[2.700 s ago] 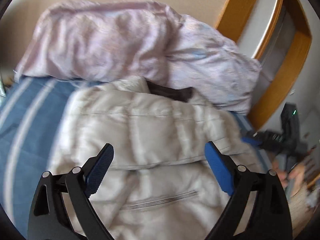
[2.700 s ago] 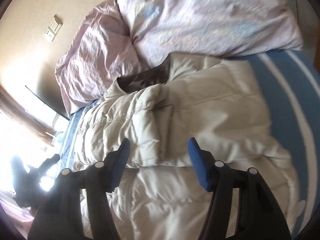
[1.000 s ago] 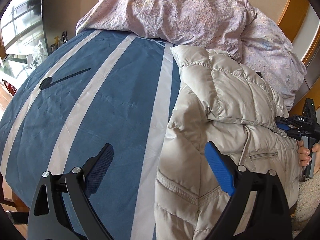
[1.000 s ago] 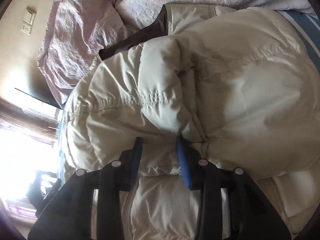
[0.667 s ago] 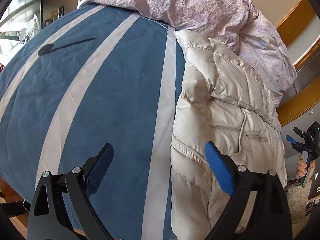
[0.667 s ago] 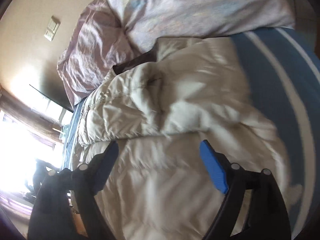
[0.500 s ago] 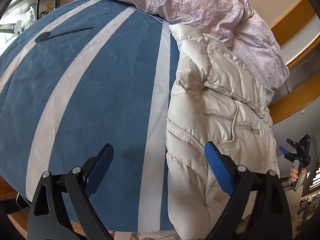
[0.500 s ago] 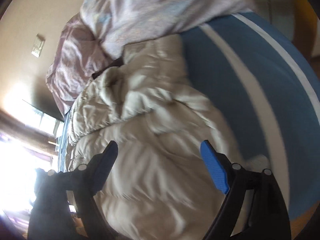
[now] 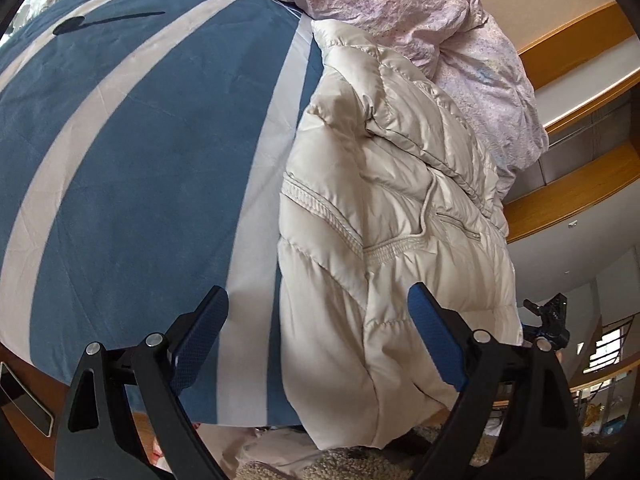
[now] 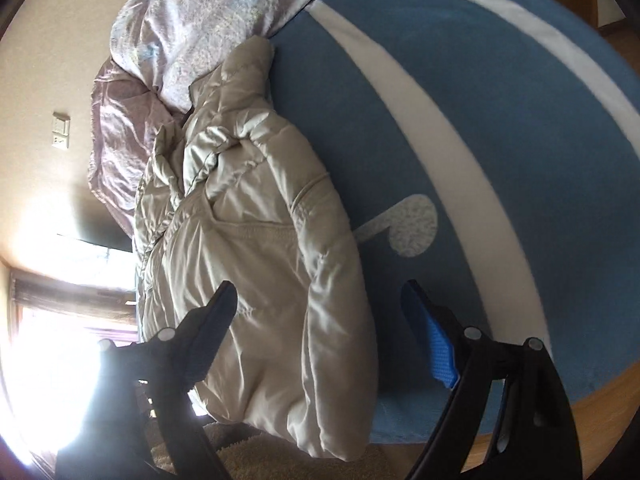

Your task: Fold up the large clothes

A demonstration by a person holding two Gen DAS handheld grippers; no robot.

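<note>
Blue-padded jaws stand wide apart on both tools, nothing between them: the left gripper (image 9: pixel 316 336) hangs over the bed's foot edge, and the right gripper (image 10: pixel 320 320), whose jaws have just been opening off the fabric, hovers by the hem. Below lies the puffy, quilted beige down jacket (image 9: pixel 384 216), sleeves folded inward into a long narrow bundle, its hem drooping over the edge, probably ready for a crosswise fold. It rests along the blue bedspread with pale stripes (image 9: pixel 132 140), collar against a crumpled lilac floral duvet (image 9: pixel 400 4).
</note>
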